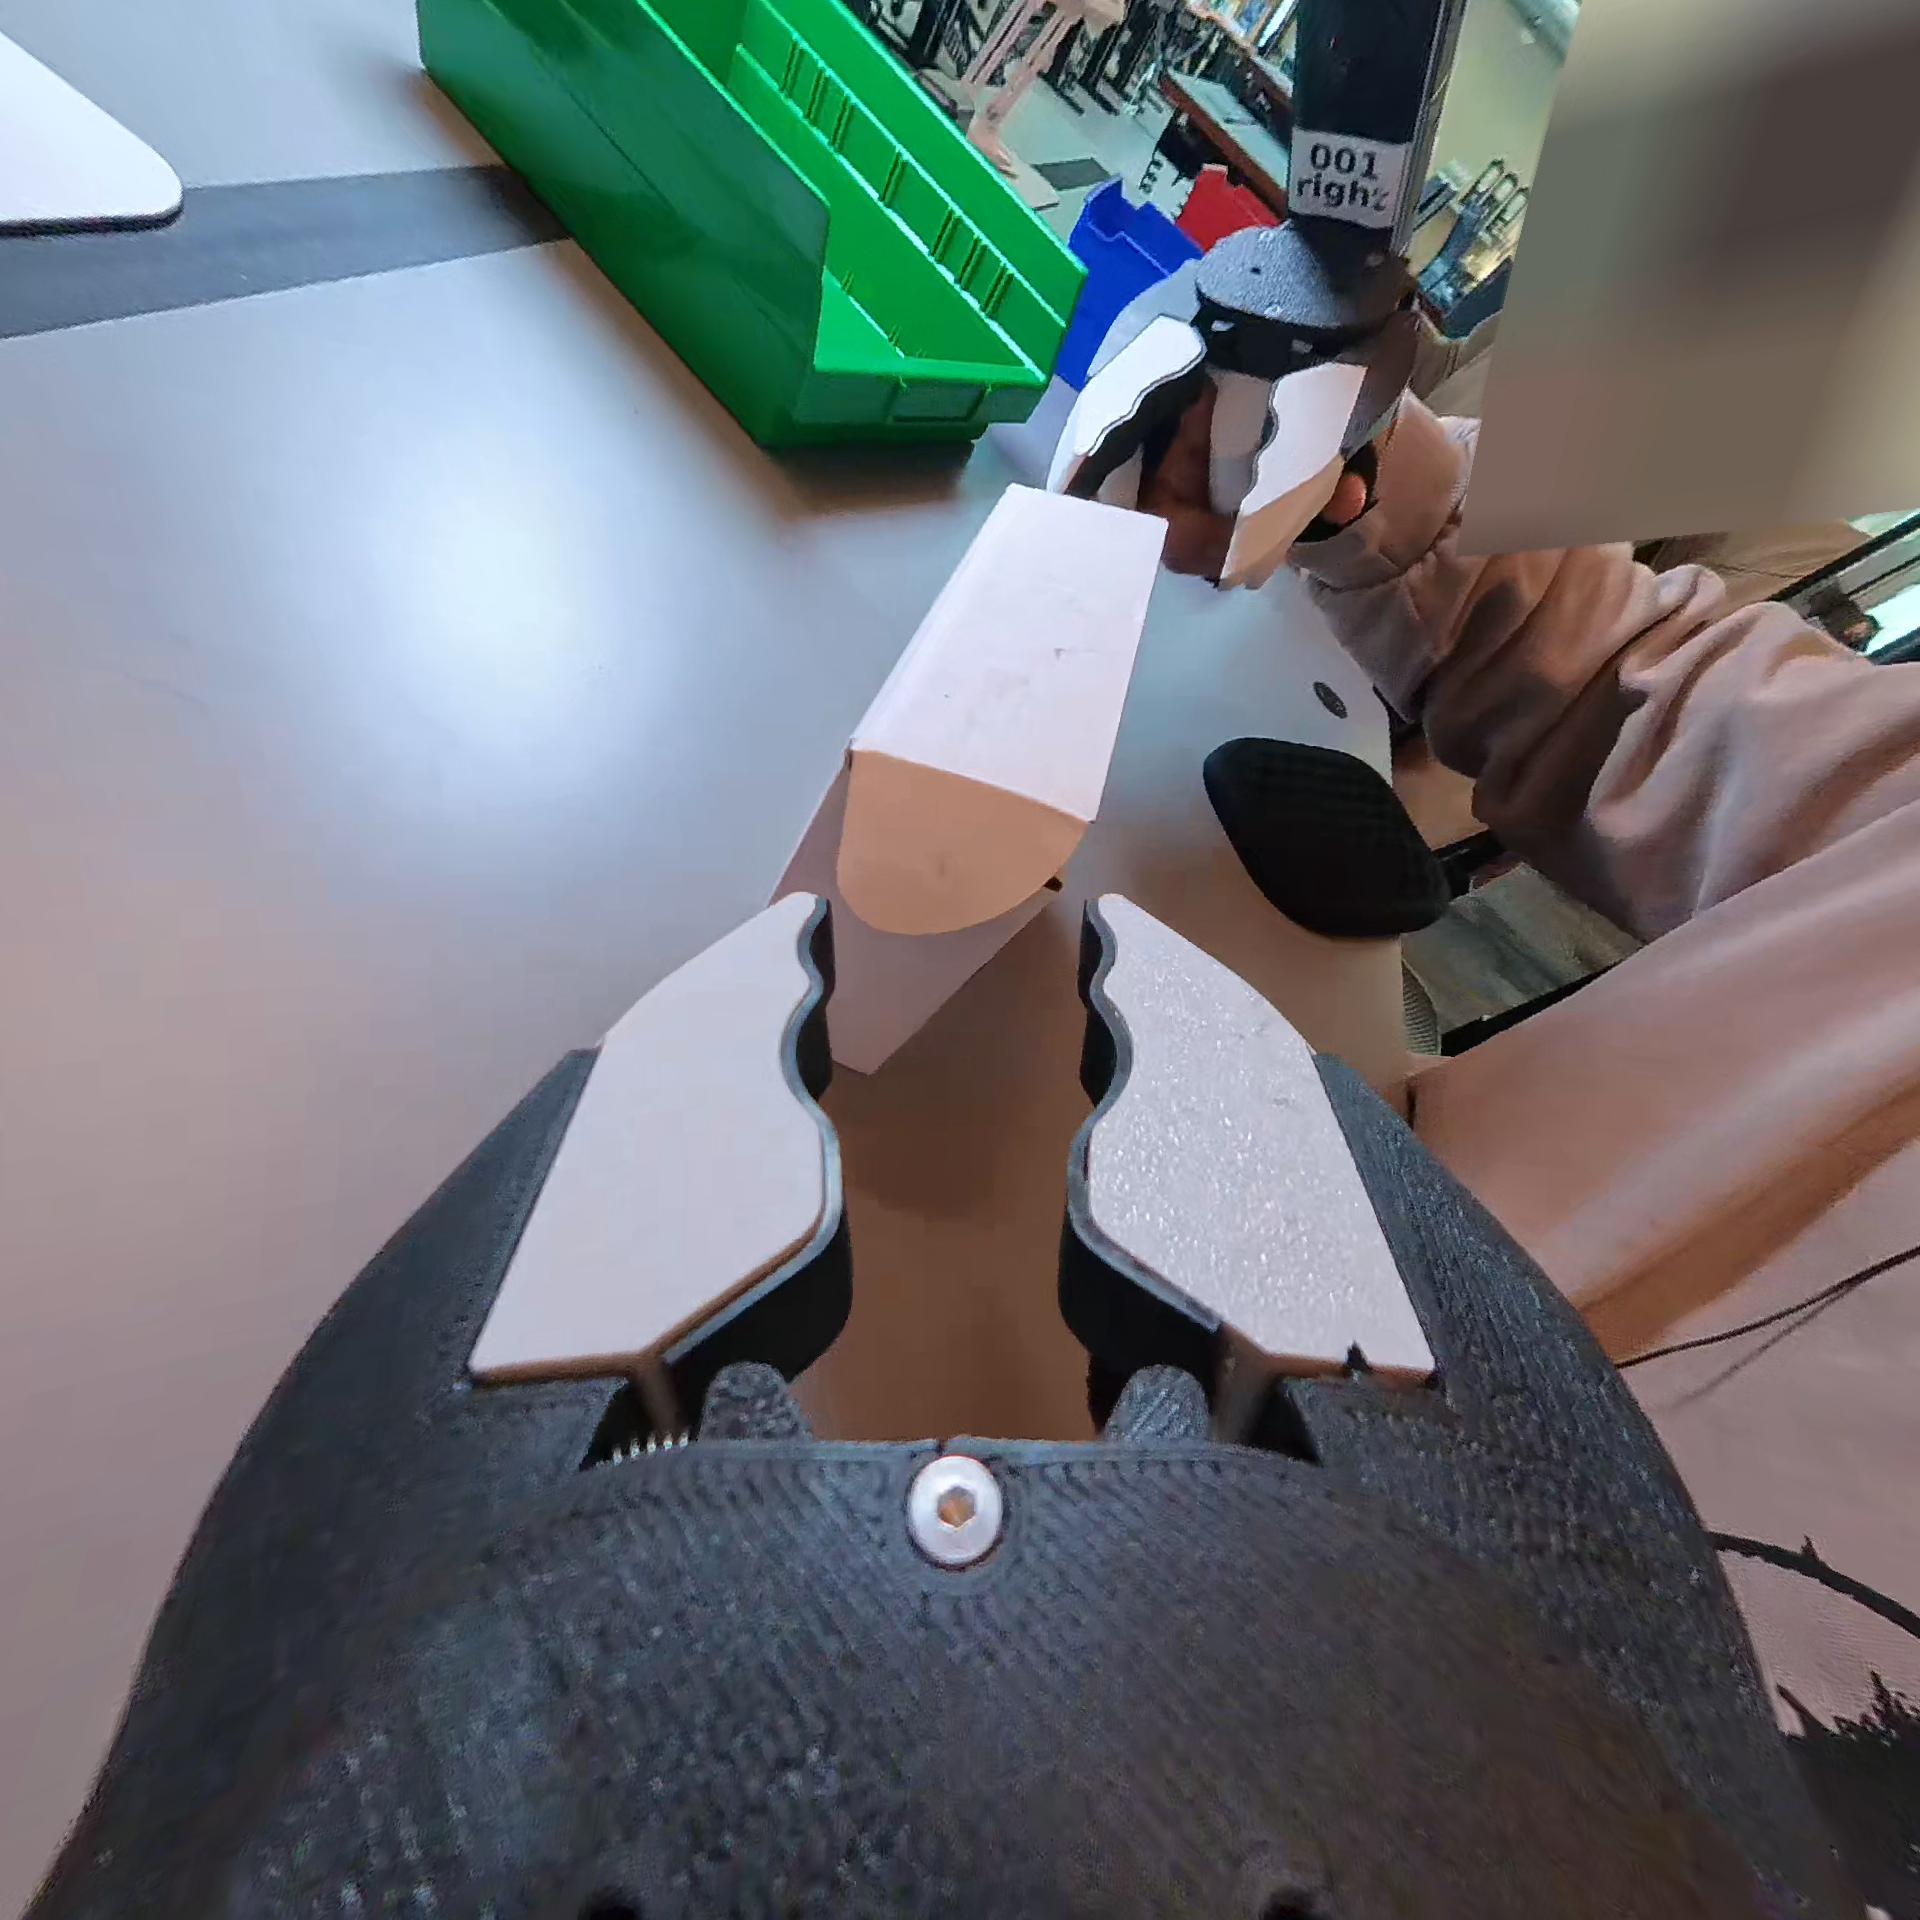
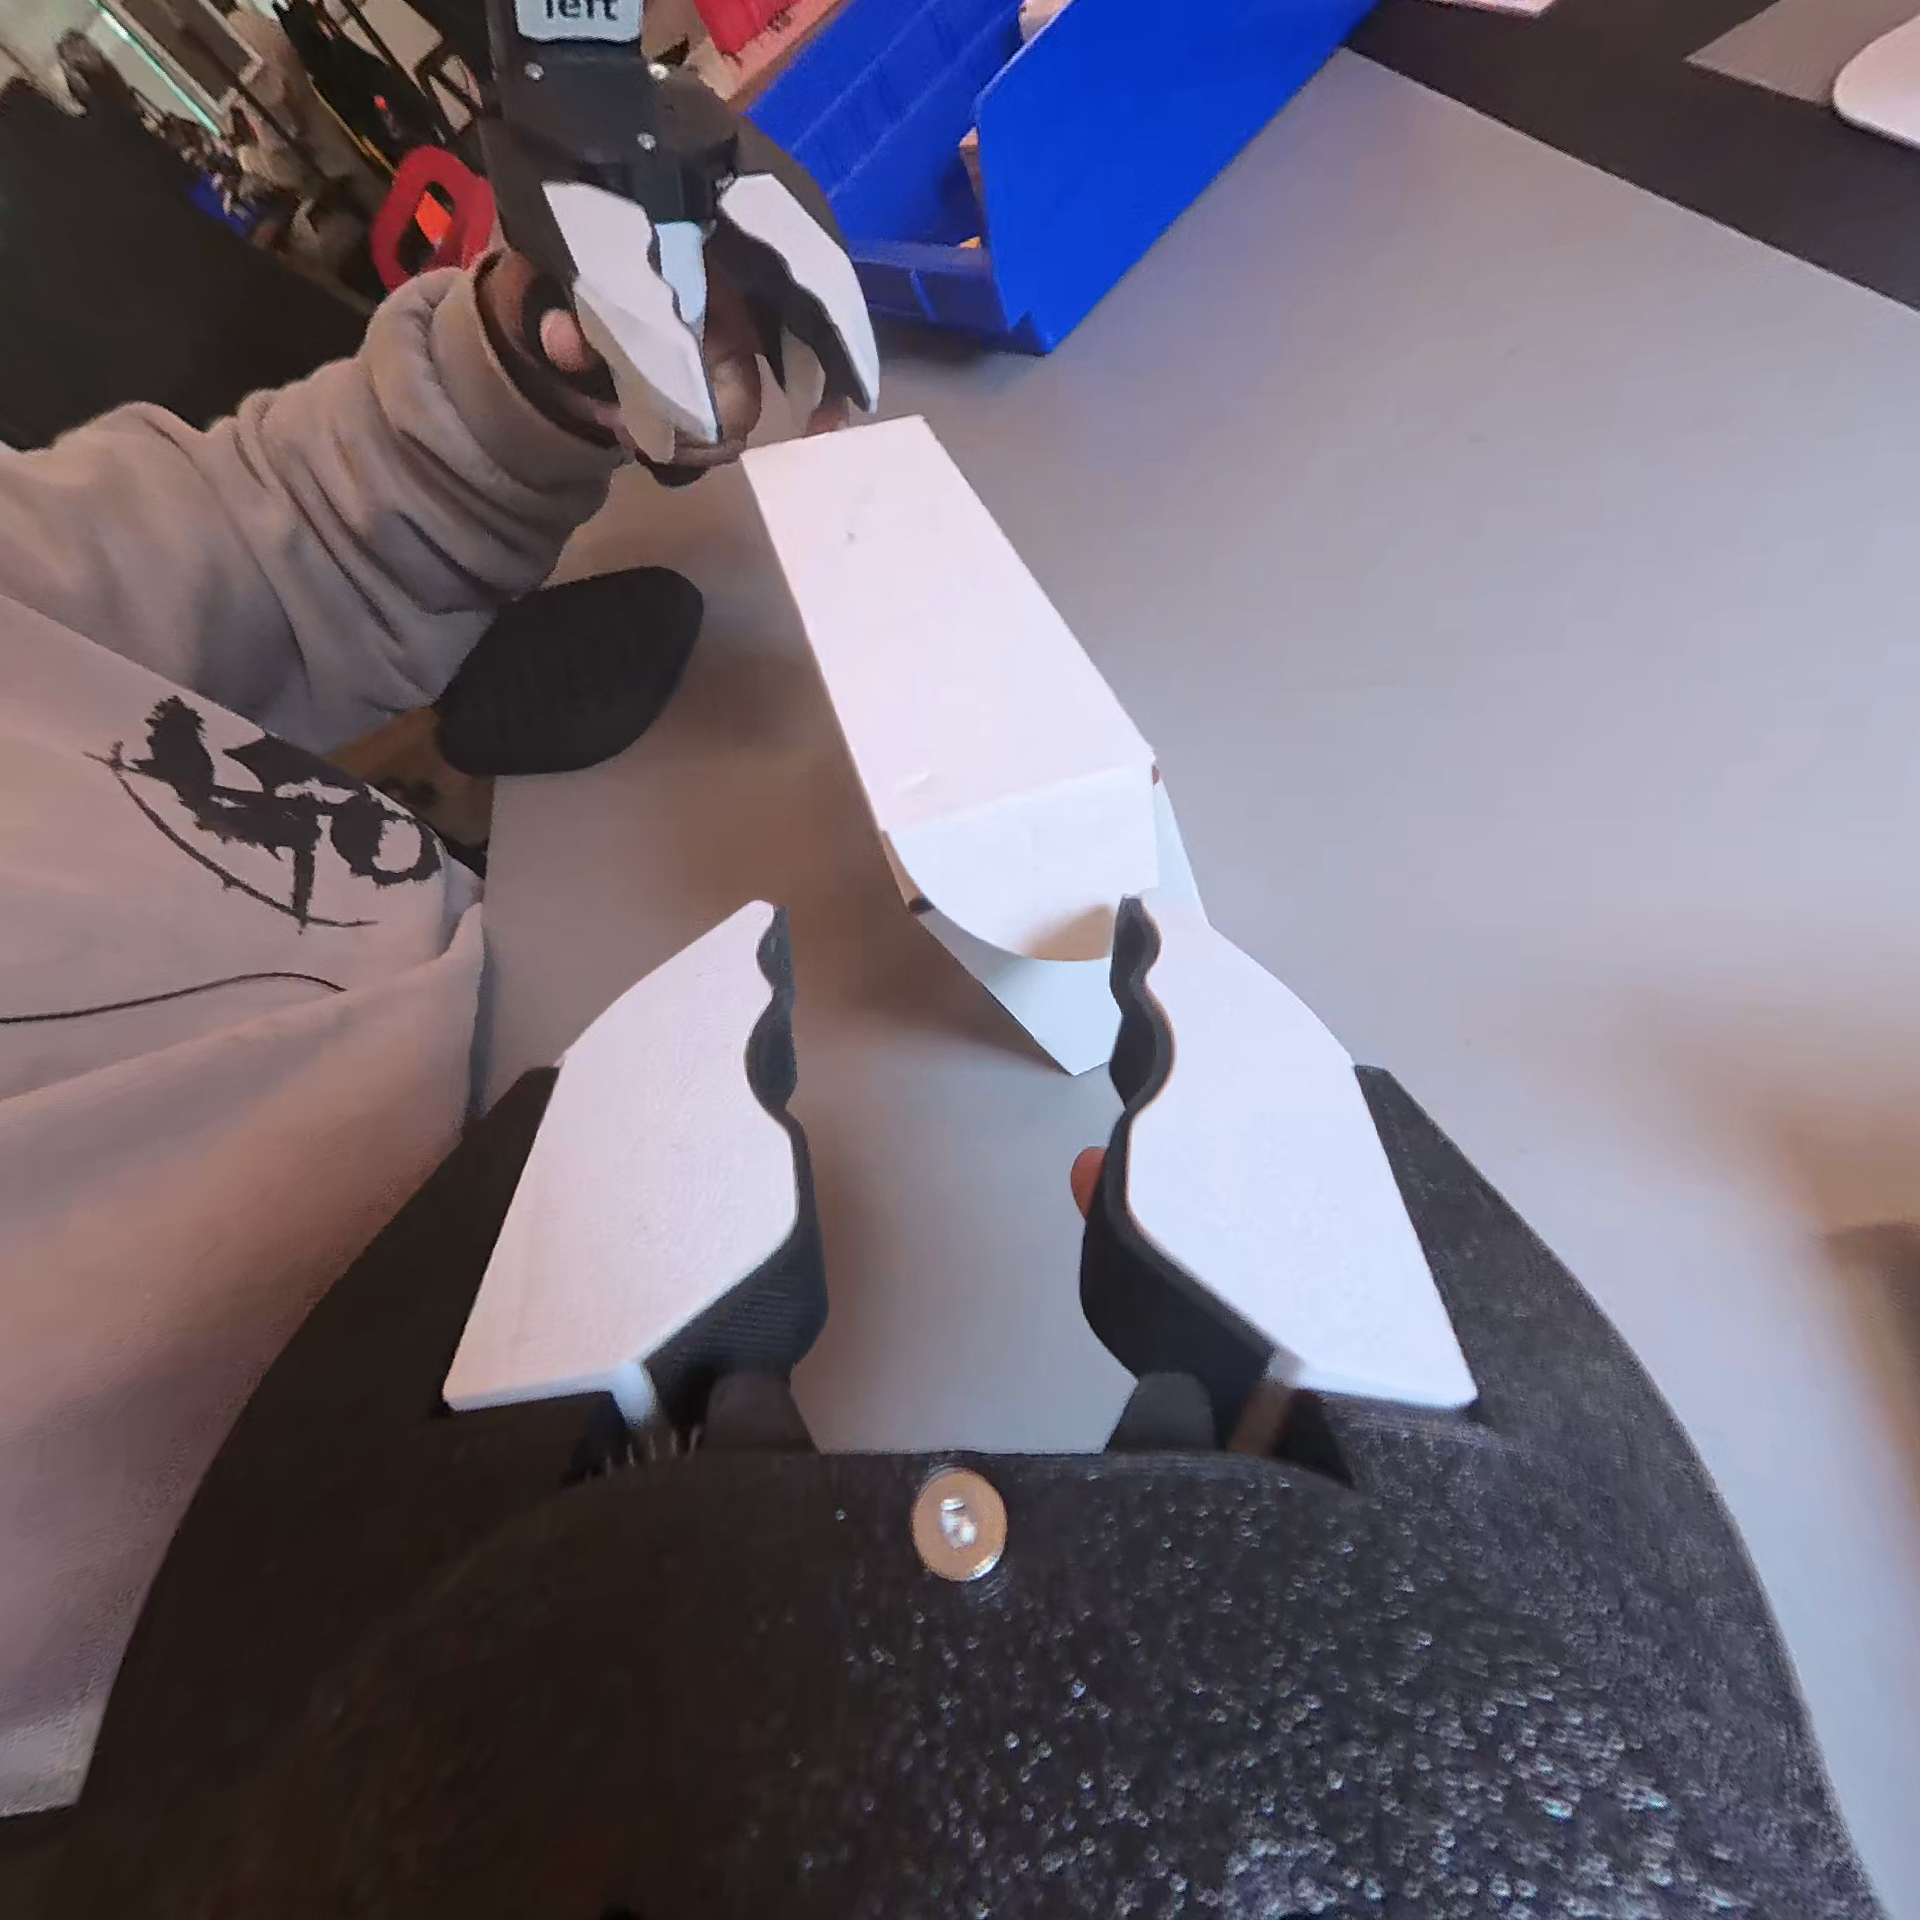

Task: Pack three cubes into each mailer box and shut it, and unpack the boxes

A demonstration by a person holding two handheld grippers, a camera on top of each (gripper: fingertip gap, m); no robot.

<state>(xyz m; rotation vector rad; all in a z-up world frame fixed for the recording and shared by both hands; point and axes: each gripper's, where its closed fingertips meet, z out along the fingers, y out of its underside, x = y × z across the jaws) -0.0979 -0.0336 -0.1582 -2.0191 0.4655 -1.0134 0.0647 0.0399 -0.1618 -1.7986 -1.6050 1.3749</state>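
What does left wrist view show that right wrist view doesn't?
Only the left wrist view: a green bin on the table beyond the box, and a small red bin behind the blue one.

Only the right wrist view: the print on the person's sweatshirt.

Both: the closed white mailer box lying between the two open tongs, left tongs and right tongs, the black pad, the blue bin, the grey table.
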